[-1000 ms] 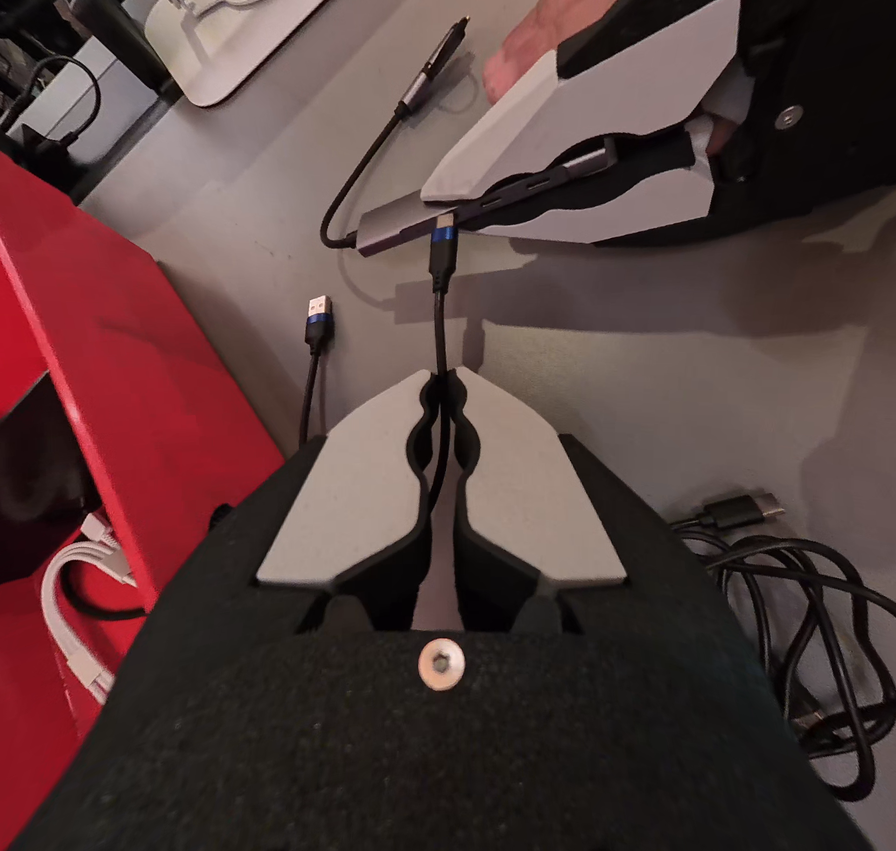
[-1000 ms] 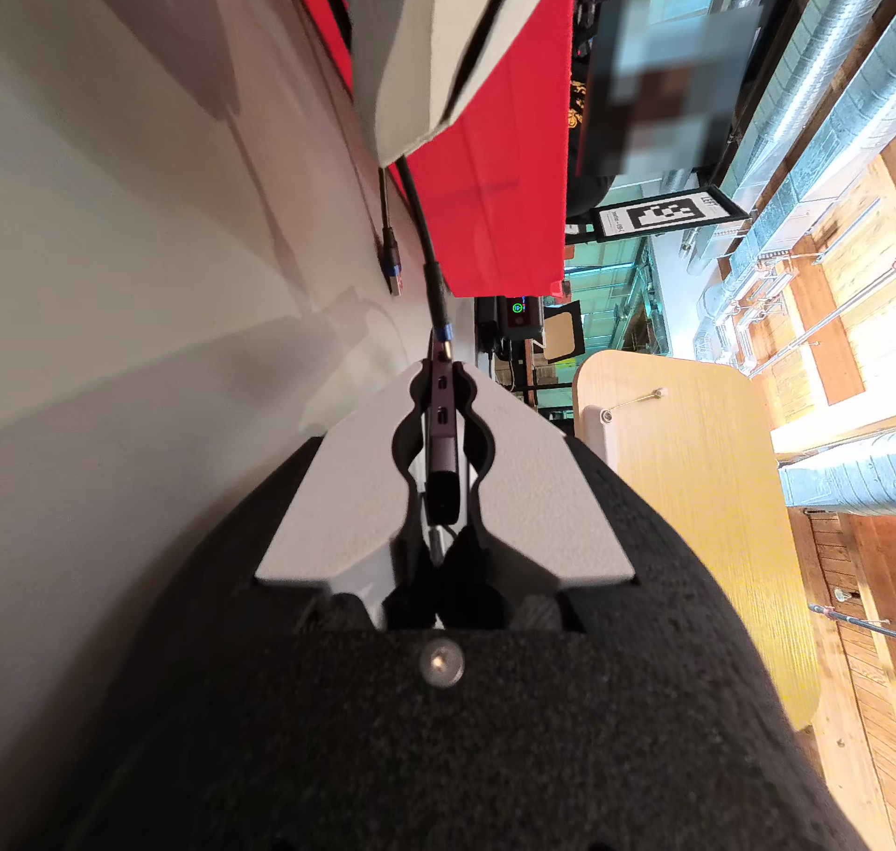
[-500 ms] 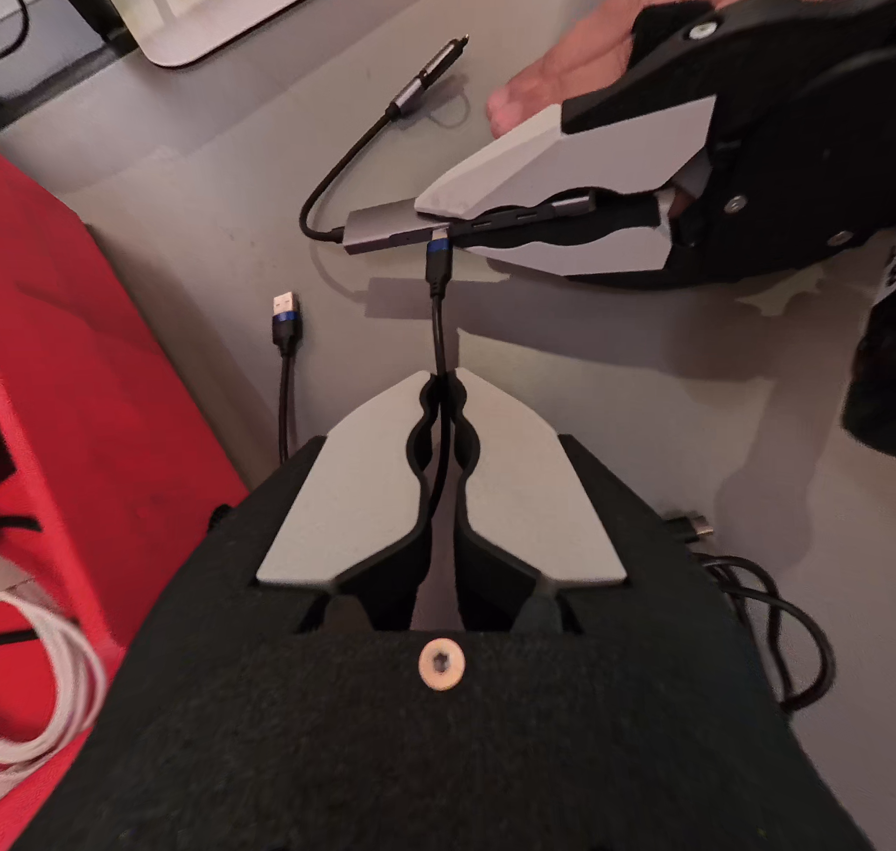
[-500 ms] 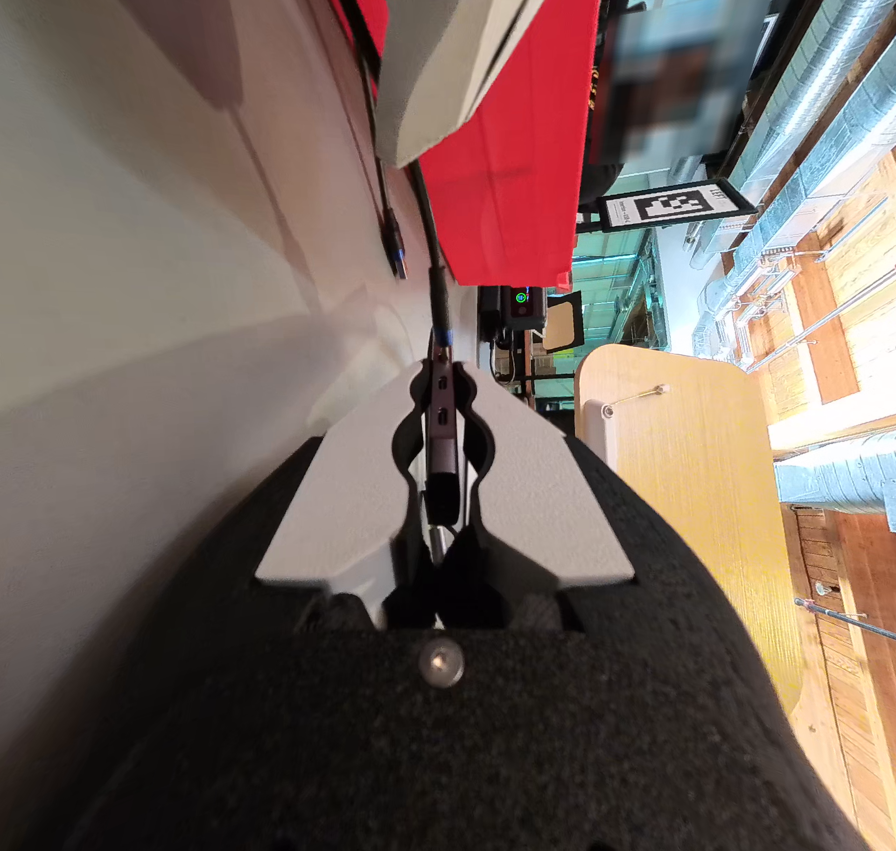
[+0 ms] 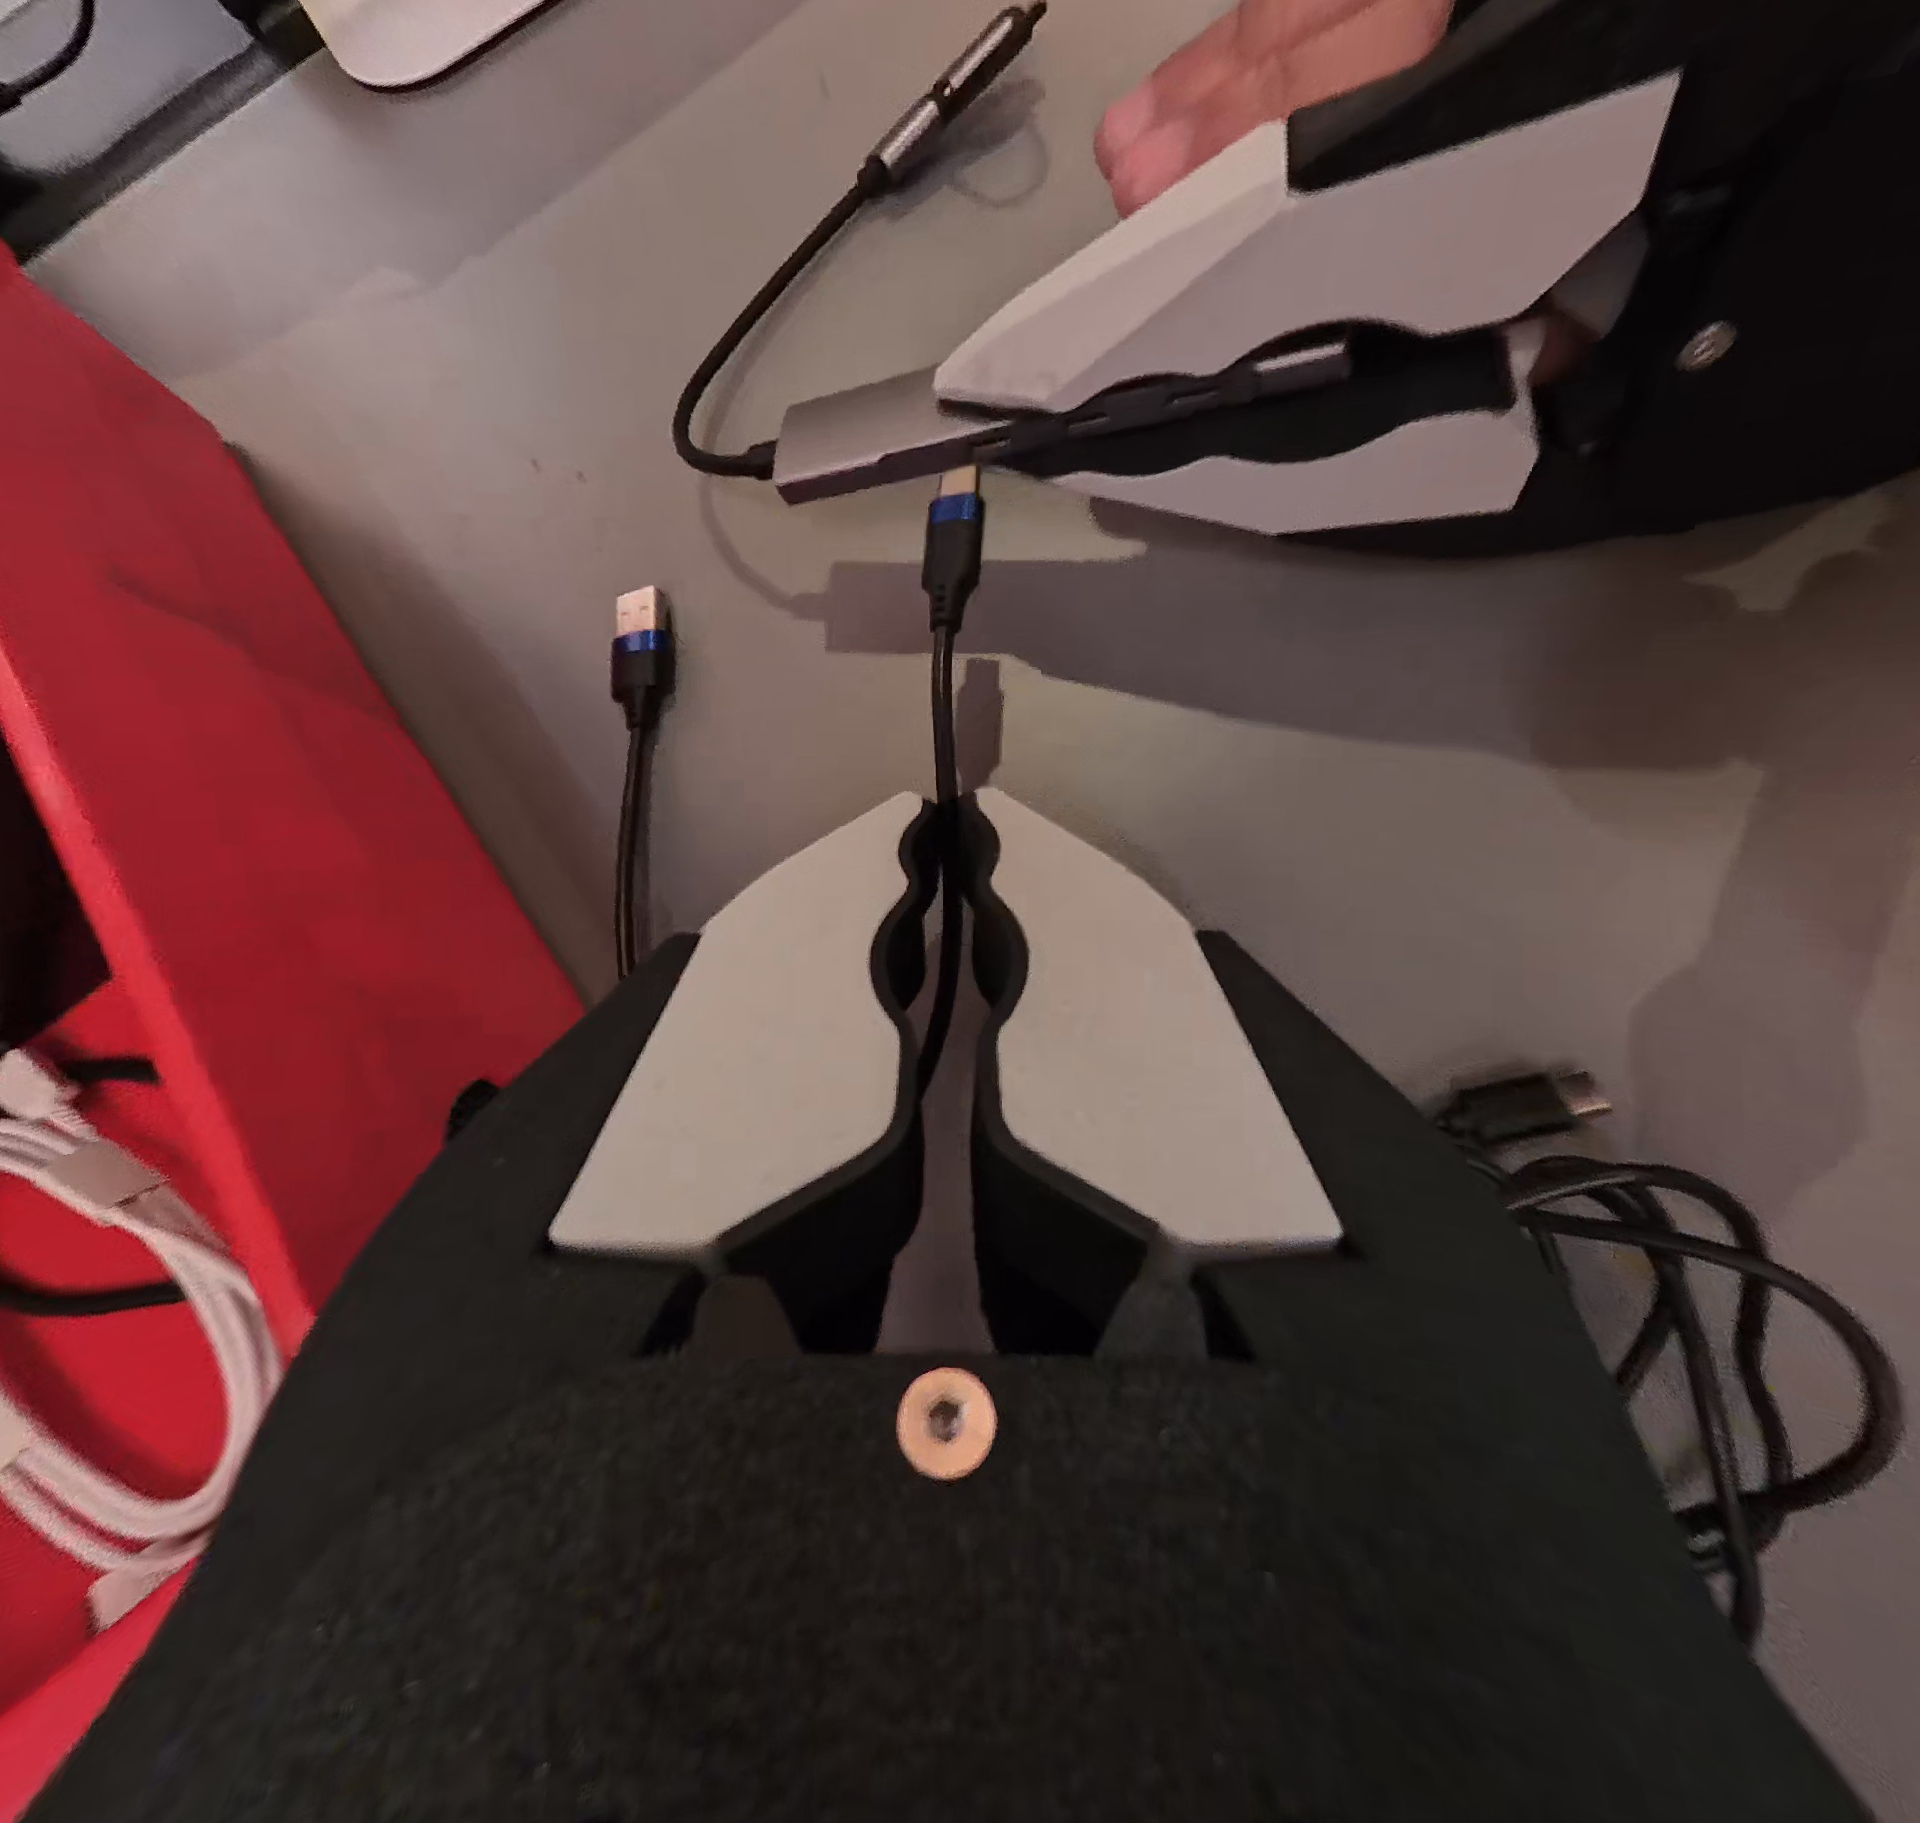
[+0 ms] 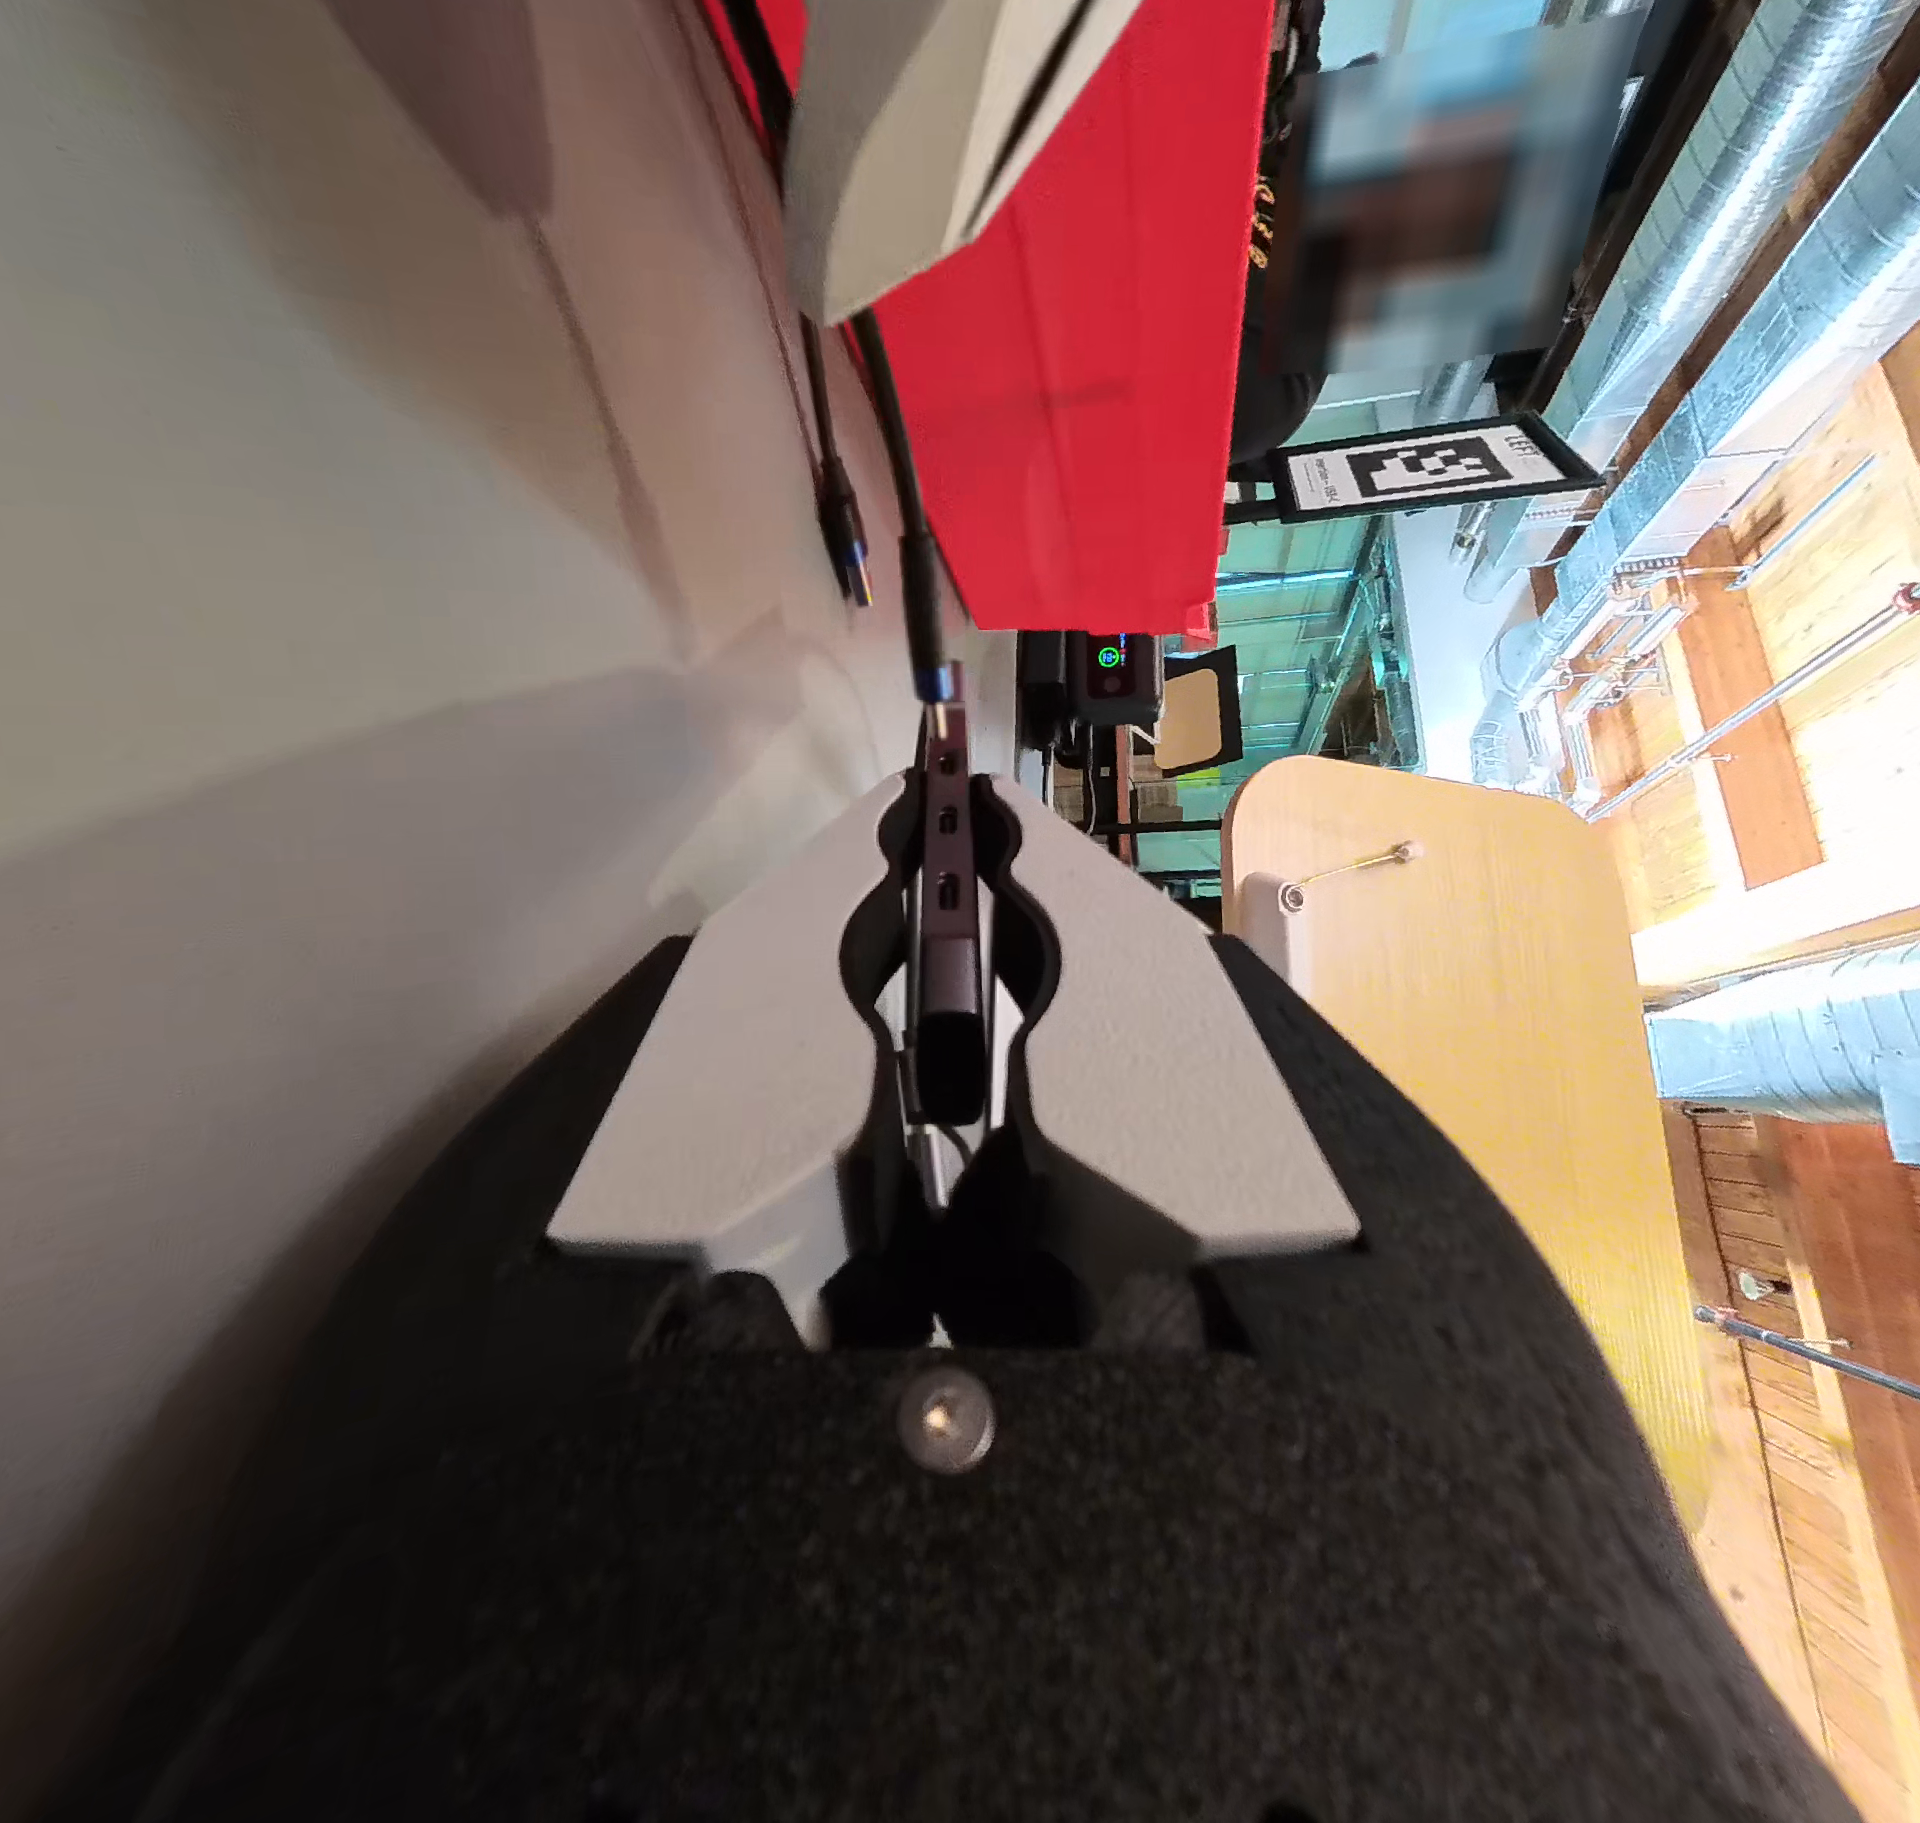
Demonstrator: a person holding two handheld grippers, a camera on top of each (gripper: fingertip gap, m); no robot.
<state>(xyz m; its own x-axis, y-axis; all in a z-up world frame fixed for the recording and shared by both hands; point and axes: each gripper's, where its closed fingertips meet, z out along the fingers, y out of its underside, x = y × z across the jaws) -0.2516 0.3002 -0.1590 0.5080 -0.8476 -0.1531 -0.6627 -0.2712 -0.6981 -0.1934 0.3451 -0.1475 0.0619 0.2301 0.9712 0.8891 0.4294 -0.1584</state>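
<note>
Grey tabletop [image 5: 1351, 838] fills the left wrist view, with a red box [image 5: 260, 734] at its left edge. The left gripper [image 5: 943, 817] has its fingers pinching a black cable [image 5: 943, 724] whose blue-ringed plug [image 5: 954, 526] points straight ahead, its tip at the side of a grey hub [image 5: 883, 423]; whether it is seated is hard to tell. A loose USB plug [image 5: 642, 646] lies just left.

From the right wrist view, the right gripper [image 6: 948, 797] clamps the hub [image 6: 948, 900] lengthwise along its fingers, ports facing the plug [image 6: 940, 687].
</note>
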